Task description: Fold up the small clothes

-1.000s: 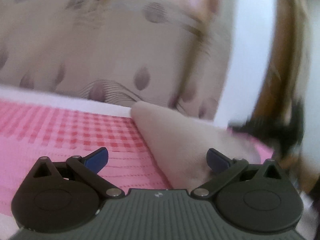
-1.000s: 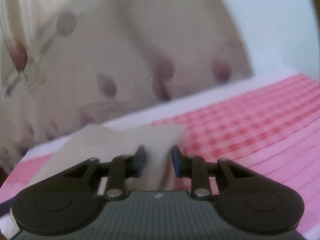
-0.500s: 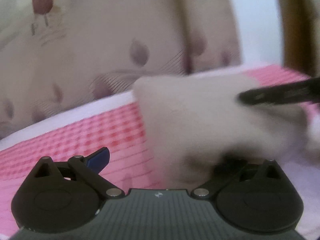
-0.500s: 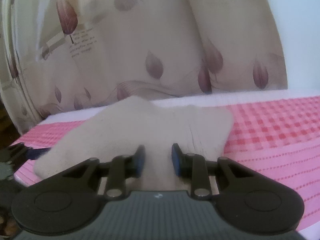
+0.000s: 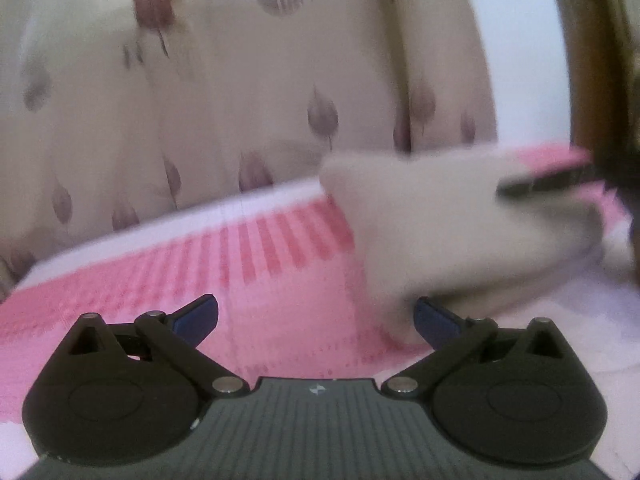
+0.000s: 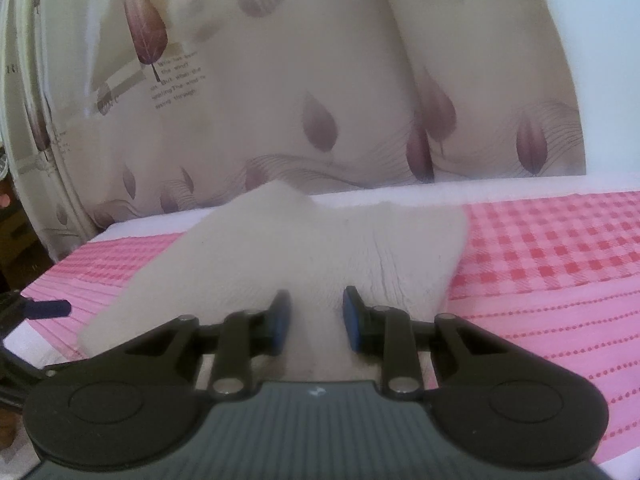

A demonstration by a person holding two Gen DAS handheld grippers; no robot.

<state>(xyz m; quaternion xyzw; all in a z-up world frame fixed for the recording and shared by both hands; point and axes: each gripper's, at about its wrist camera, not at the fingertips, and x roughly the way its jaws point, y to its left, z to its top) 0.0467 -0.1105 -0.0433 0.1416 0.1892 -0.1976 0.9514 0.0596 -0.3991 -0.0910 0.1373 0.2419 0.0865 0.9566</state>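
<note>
Left wrist view: one beige garment (image 5: 432, 232), blurred, lying on one pink checked cloth (image 5: 224, 280), long axis running left to right across the frame. Left gripper (image 5: 316, 320) spread wide, right pad (image 5: 434, 320) just beside the garment's near corner, left pad over bare cloth. Leaf-print curtain (image 5: 240, 100) behind.

Right wrist view: same single garment (image 6: 320, 256) spread flat on the pink checked cloth (image 6: 552, 280), widest side to side, one corner pointing away toward the curtain (image 6: 320, 80). Right gripper (image 6: 314, 316) narrowed around a fold of garment; actual pinch not discernible.
</note>
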